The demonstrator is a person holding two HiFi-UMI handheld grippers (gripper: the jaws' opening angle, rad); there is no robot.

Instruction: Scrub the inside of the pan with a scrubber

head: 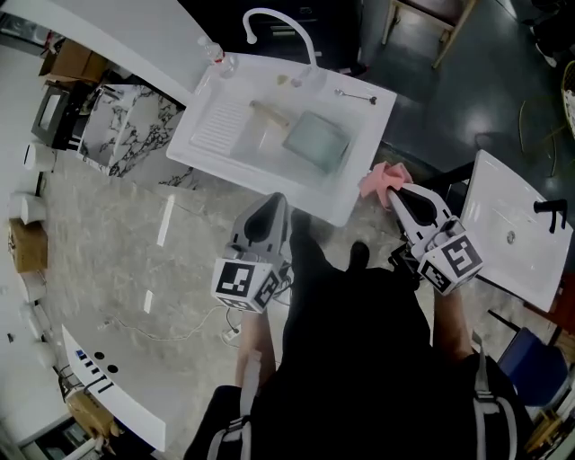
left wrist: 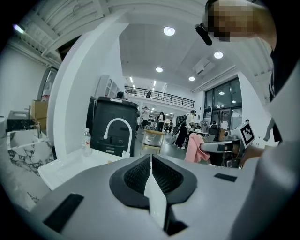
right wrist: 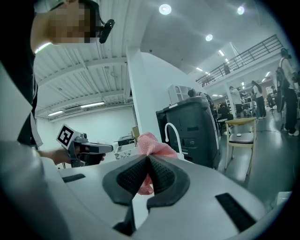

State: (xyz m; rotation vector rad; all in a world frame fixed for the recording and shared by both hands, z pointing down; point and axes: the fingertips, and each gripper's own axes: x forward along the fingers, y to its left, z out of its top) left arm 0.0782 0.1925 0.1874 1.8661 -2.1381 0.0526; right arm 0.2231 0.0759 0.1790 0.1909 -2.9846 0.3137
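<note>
A pale green rectangular pan (head: 316,141) lies in the basin of a white sink unit (head: 370,119) ahead of me, under a curved white faucet (head: 280,22). Both grippers are held in the air, short of the sink's near edge. My right gripper (head: 395,190) is shut on a pink scrubber (head: 384,179), which bunches out past the fingertips (right wrist: 152,146). My left gripper (head: 277,199) is shut with nothing between its jaws (left wrist: 150,157). The left gripper view shows the right gripper with the pink scrubber (left wrist: 194,147) off to the right.
A wooden-handled tool (head: 268,112) lies in the basin and a spoon (head: 357,95) on the sink's far rim. A plastic bottle (left wrist: 86,140) stands at the sink's left corner. Another white sink unit (head: 517,229) stands at the right, a marble block (head: 126,126) at the left.
</note>
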